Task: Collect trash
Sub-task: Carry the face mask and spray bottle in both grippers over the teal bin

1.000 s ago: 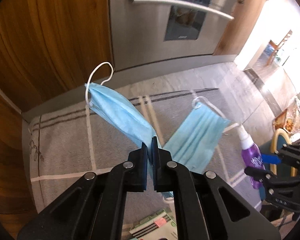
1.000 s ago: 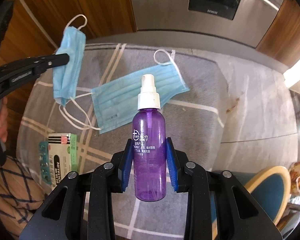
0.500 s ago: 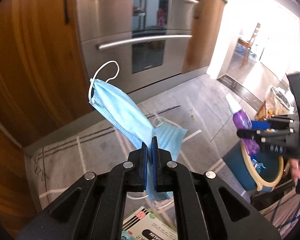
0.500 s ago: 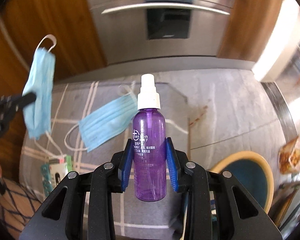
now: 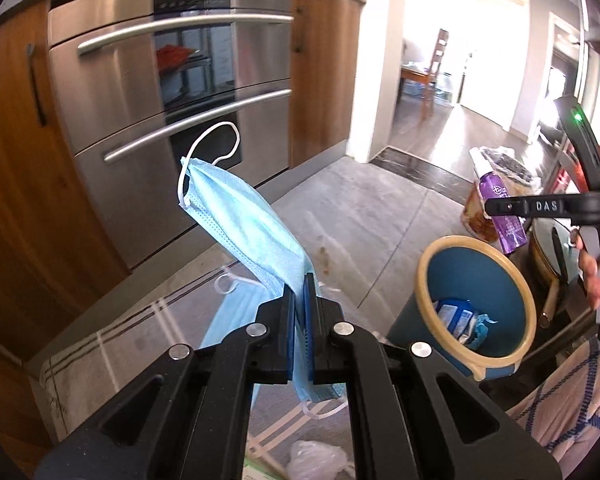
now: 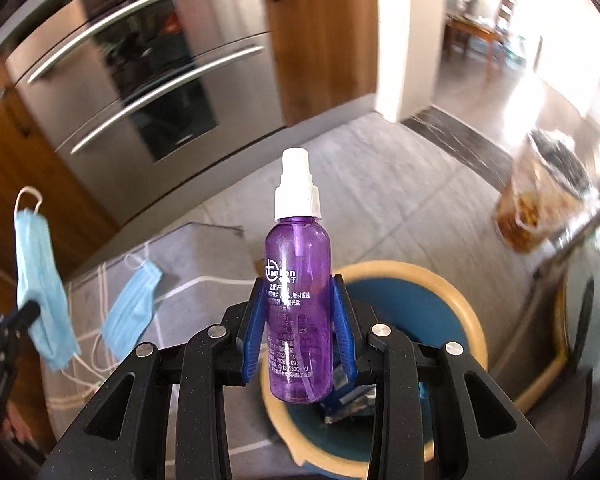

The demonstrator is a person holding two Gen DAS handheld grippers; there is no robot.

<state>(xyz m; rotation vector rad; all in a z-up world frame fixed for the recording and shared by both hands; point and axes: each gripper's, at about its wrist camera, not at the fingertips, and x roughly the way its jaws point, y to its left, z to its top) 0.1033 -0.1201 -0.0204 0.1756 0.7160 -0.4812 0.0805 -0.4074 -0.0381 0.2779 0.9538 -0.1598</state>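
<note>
My left gripper (image 5: 299,280) is shut on a light blue face mask (image 5: 248,216), which hangs in the air with its white ear loop up; the same mask (image 6: 40,276) shows at the left of the right wrist view. My right gripper (image 6: 299,284) is shut on a purple spray bottle (image 6: 298,280) with a white nozzle, held upright above a blue bin with a tan rim (image 6: 456,300). From the left wrist, the bin (image 5: 424,268) stands to the right and holds some wrappers, with the bottle (image 5: 500,204) above its far side. A second blue mask (image 6: 134,308) lies on the grey rug.
Stainless oven drawers (image 5: 168,92) and wooden cabinets (image 5: 12,168) stand behind the rug. A box and a crumpled white bag (image 5: 316,460) lie under the left gripper. A clear bag of food (image 6: 540,200) sits on the floor at right. A person's checked trouser leg (image 5: 572,396) is at bottom right.
Both grippers have risen and swung right, from over the rug towards the bin. The purple bottle now hangs above the bin's rim. The held mask came along; the other mask stayed on the rug.
</note>
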